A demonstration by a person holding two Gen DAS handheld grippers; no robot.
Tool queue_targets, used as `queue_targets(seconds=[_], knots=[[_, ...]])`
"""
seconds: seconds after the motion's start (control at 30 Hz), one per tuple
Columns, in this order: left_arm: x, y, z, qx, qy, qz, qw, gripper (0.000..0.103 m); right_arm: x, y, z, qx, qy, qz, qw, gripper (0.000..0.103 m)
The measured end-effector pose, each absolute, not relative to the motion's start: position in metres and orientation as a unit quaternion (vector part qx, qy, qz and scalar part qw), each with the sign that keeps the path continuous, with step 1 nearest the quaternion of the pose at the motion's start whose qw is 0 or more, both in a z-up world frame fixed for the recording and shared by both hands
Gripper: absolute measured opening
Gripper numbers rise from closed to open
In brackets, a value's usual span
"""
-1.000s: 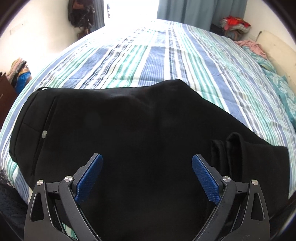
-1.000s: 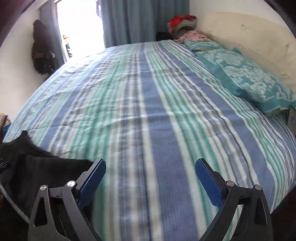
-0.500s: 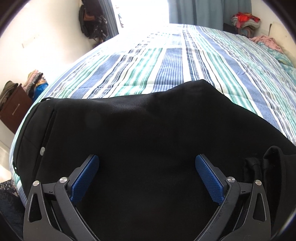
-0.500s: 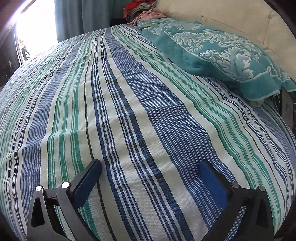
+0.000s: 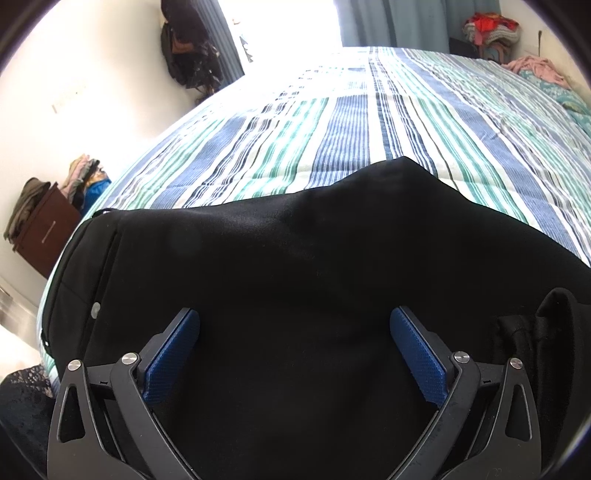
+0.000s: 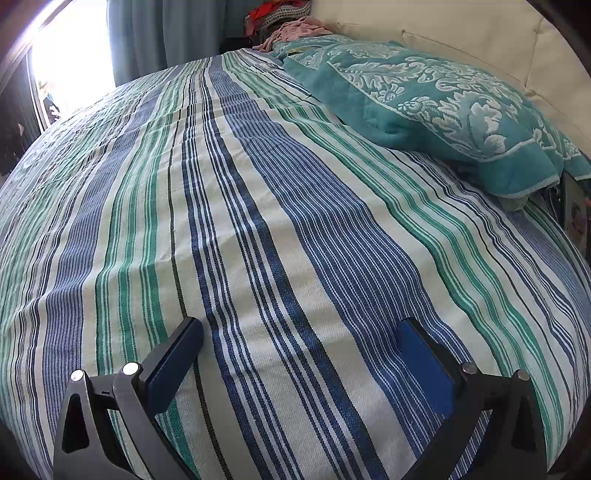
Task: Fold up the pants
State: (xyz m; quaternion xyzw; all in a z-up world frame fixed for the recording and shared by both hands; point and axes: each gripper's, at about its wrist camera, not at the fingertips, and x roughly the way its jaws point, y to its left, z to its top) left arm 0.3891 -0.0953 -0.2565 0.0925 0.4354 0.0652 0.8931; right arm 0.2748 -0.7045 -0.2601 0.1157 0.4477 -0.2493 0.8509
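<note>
Black pants [image 5: 295, 266] lie spread across the near part of the striped bedspread [image 5: 369, 122] in the left wrist view, waistband with a small metal button [image 5: 95, 307] at the left. A bunched fold of the same cloth [image 5: 524, 332] sits at the right. My left gripper [image 5: 294, 325] hovers open just above the pants, nothing between its blue pads. In the right wrist view no pants show. My right gripper [image 6: 300, 334] stands wide open low over the bare striped bedspread [image 6: 258, 221], holding nothing.
A teal patterned pillow [image 6: 443, 110] lies against the cream headboard [image 6: 461, 37] at the right. Pink and red clothes [image 6: 291, 26] pile up by the far corner. A brown cabinet [image 5: 44, 229] with clothes on top stands left of the bed.
My right gripper swung right, away from the pants' edge, to bare bedspread near the pillow, then held still. My left gripper dipped slightly closer to the pants.
</note>
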Motion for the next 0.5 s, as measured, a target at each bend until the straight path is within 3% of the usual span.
queue_targets(seconds=[0.5], knots=[[0.386,-0.084,-0.258,0.05,0.423,0.041,0.904,0.103,0.275,-0.704,-0.26,0.116,0.447,-0.249,0.851,0.103]])
